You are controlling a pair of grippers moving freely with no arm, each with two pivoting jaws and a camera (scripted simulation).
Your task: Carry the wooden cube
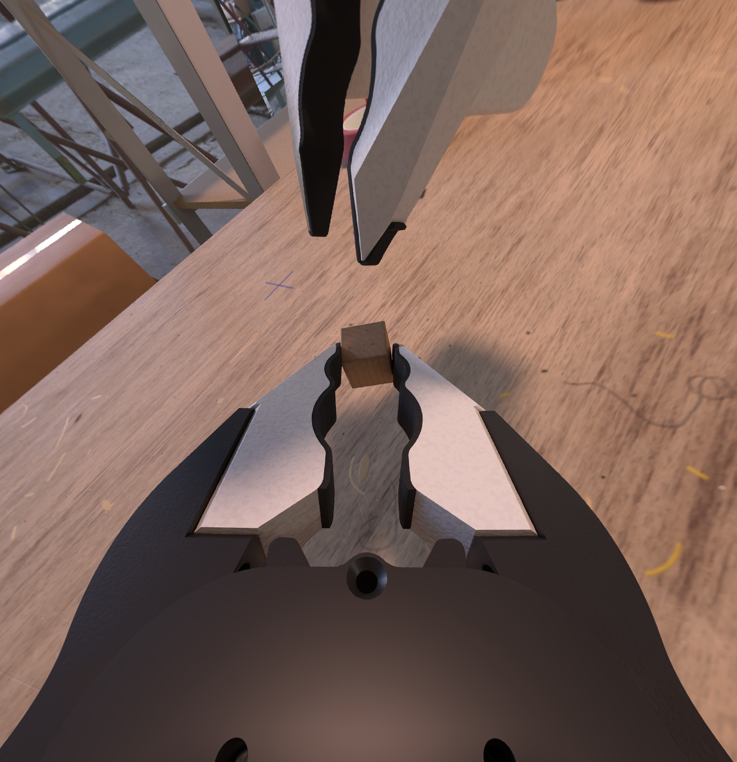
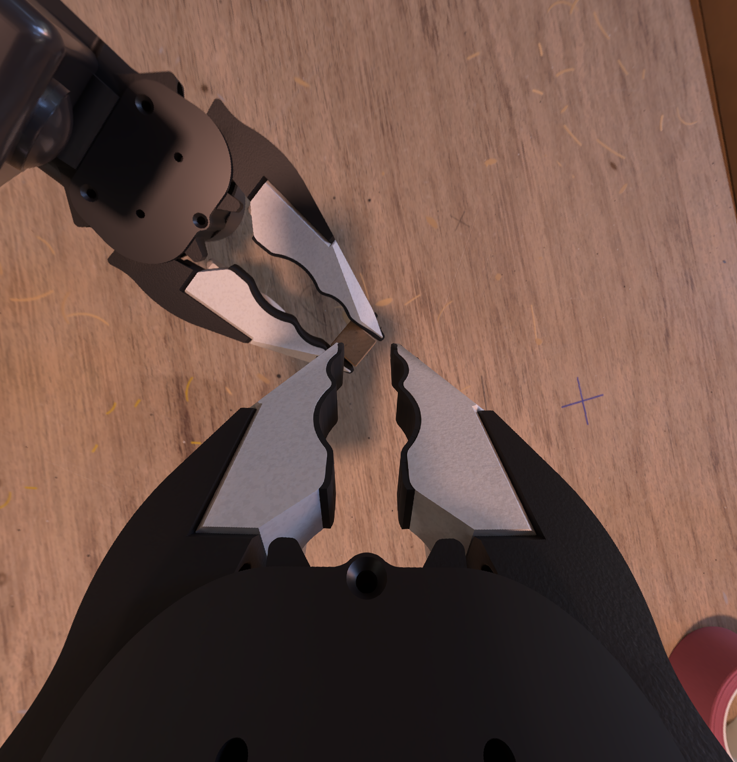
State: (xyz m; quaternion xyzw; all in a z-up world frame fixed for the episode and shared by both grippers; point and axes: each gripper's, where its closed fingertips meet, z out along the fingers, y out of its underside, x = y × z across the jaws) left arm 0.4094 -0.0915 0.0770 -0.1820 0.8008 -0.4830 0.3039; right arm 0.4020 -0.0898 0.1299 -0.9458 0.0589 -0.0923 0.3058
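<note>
The wooden cube [image 1: 364, 358] is small and light brown. My left gripper [image 1: 367, 355] is shut on it, one fingertip on each side. It is low over the wooden table [image 1: 565, 247], and I cannot tell if it touches the top. In the right wrist view the cube [image 2: 355, 344] sits between the left gripper's tips [image 2: 358, 349]. My right gripper [image 2: 367, 355] is open and empty, its left fingertip right beside the cube. From the left wrist view the right gripper [image 1: 343, 246] hangs tips down just beyond the cube.
A blue cross mark [image 1: 279, 285] is drawn on the table, also seen in the right wrist view [image 2: 582, 399]. A pink cup [image 2: 713, 692] stands near my right gripper. An orange box [image 1: 49, 309] and a metal frame [image 1: 160, 123] lie past the table's left edge.
</note>
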